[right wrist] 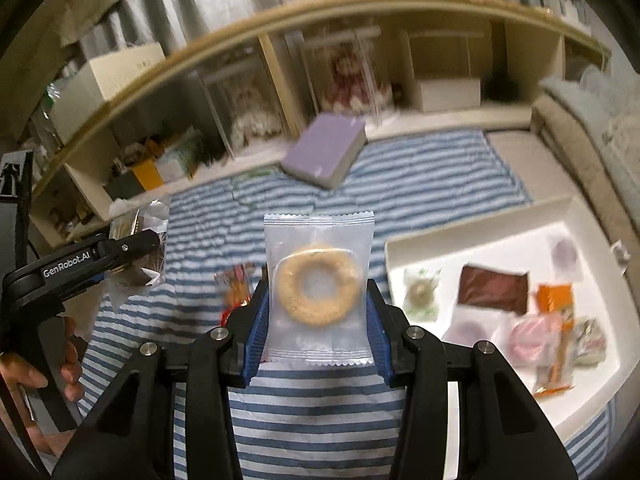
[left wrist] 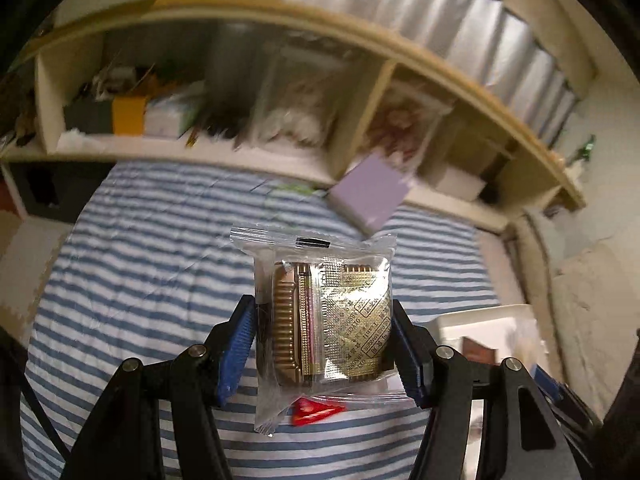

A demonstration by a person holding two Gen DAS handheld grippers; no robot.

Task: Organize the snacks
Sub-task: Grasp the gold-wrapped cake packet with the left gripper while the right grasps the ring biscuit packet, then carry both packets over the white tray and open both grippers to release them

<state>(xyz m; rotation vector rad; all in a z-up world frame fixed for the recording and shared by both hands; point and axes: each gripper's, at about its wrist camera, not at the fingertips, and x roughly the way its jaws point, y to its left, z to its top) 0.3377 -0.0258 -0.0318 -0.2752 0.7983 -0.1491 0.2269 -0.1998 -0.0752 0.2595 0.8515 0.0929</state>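
Observation:
My left gripper [left wrist: 324, 320] is shut on a clear packet with a gold tray pastry [left wrist: 326, 320], held above the blue-striped bedsheet [left wrist: 152, 264]. My right gripper [right wrist: 318, 292] is shut on a clear packet with a ring-shaped biscuit [right wrist: 318, 284], also held above the sheet. The left gripper with its packet also shows in the right wrist view [right wrist: 136, 248] at the far left. A white tray [right wrist: 480, 236] to the right holds several wrapped snacks, among them a brown packet [right wrist: 492, 288] and an orange one [right wrist: 554, 320]. A red snack packet [right wrist: 236, 288] lies on the sheet behind my right fingers.
A purple book [right wrist: 324, 152] lies on the sheet near the wooden shelf unit [right wrist: 280, 24], which holds boxes and dolls. A beige cushion [right wrist: 580, 128] sits at the right. The white tray also shows in the left wrist view [left wrist: 480, 320] at the lower right.

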